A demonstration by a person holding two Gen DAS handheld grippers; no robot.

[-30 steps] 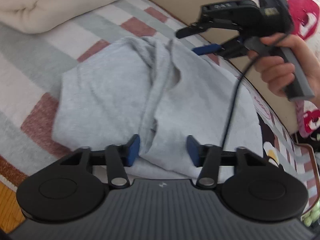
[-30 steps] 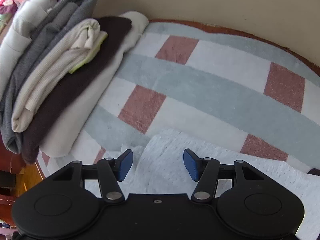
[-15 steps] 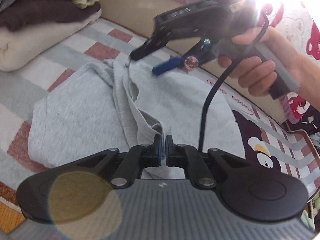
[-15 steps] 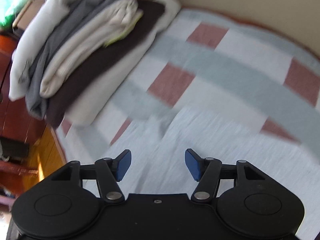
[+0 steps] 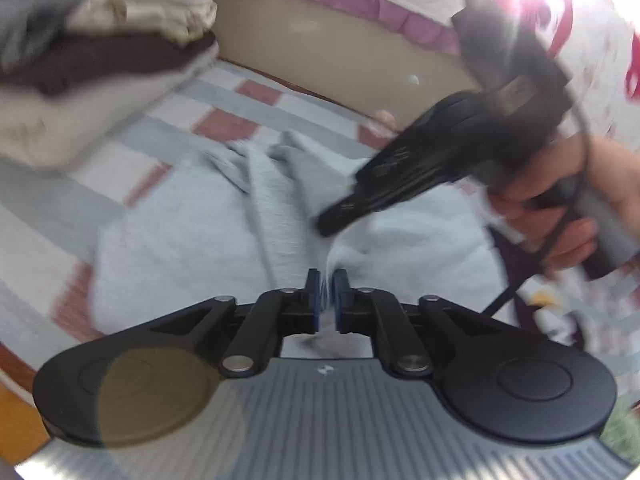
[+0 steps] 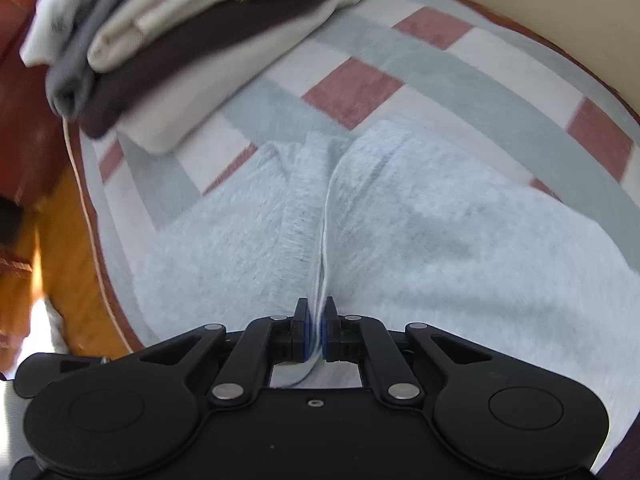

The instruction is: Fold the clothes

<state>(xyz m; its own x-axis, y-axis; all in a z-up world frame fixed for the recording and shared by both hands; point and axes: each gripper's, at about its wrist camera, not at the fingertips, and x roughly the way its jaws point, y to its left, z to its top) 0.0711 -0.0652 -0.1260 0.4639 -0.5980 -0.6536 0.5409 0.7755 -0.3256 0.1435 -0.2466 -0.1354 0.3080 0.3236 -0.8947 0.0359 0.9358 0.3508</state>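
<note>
Presently, a light grey garment (image 5: 192, 240) is seen spread over the checked blanket (image 6: 448, 76) that covers the bed, reaching close to the blanket's near edge in the right wrist view. A raised fold of this garment is pinched between the closed blue pads of the left gripper (image 5: 327, 296). Another ridge of the same cloth is clamped by the right gripper (image 6: 315, 330), whose pads are likewise pressed together. The right gripper's handle is held by a hand (image 5: 568, 200). A stack of folded clothes (image 6: 168, 28) is set at the blanket's far left corner.
</note>
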